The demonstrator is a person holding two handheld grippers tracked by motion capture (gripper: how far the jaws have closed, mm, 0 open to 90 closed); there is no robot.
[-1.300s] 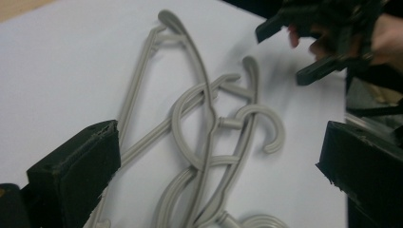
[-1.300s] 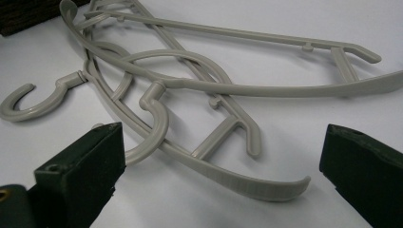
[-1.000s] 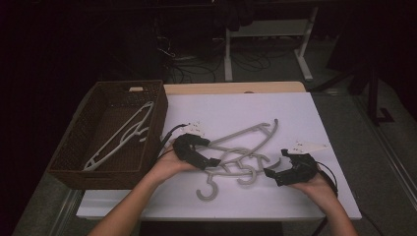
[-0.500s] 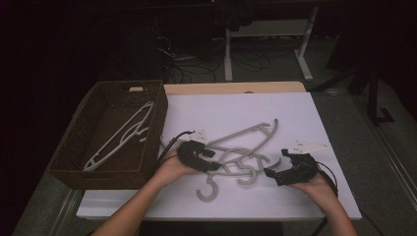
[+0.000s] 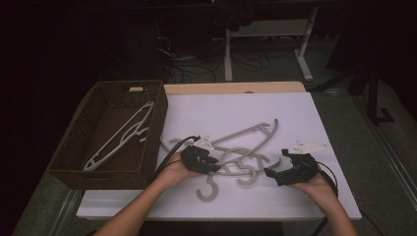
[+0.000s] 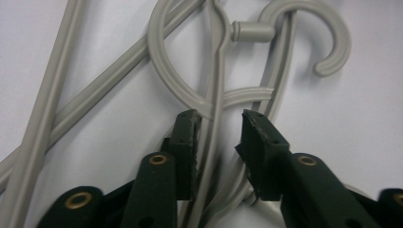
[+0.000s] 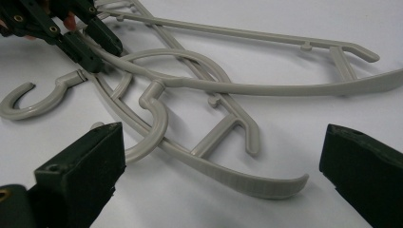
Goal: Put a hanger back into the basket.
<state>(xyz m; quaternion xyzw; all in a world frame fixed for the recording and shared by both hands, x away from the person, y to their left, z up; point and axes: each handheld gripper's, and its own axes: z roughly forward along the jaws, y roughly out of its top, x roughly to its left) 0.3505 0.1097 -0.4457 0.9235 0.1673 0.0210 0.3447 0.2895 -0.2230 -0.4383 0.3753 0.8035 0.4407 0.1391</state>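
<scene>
Several grey plastic hangers (image 5: 246, 142) lie tangled in a pile on the white table top (image 5: 305, 113). My left gripper (image 5: 215, 166) is low over the pile's left side. In the left gripper view its jaws have just been closing around a thin hanger arm (image 6: 215, 95); the arm runs between the pads (image 6: 186, 128) (image 6: 219, 129) with a gap still on one side. My right gripper (image 5: 269, 173) rests at the pile's right, open wide, with a curved hanger end (image 7: 247, 183) lying between its jaws (image 7: 223, 161), untouched. In that same view the left gripper (image 7: 102, 45) shows farther off.
A brown wicker basket (image 5: 158, 123) stands at the table's left with one white hanger (image 5: 120, 135) inside. A loose grey hook (image 5: 209, 189) points toward the near edge. Bare white surface stretches to the far right. The floor beyond is dark, with table legs and cables.
The left gripper has sunk onto the hanger pile and shifted slightly right and nearer to me. The right gripper has kept still.
</scene>
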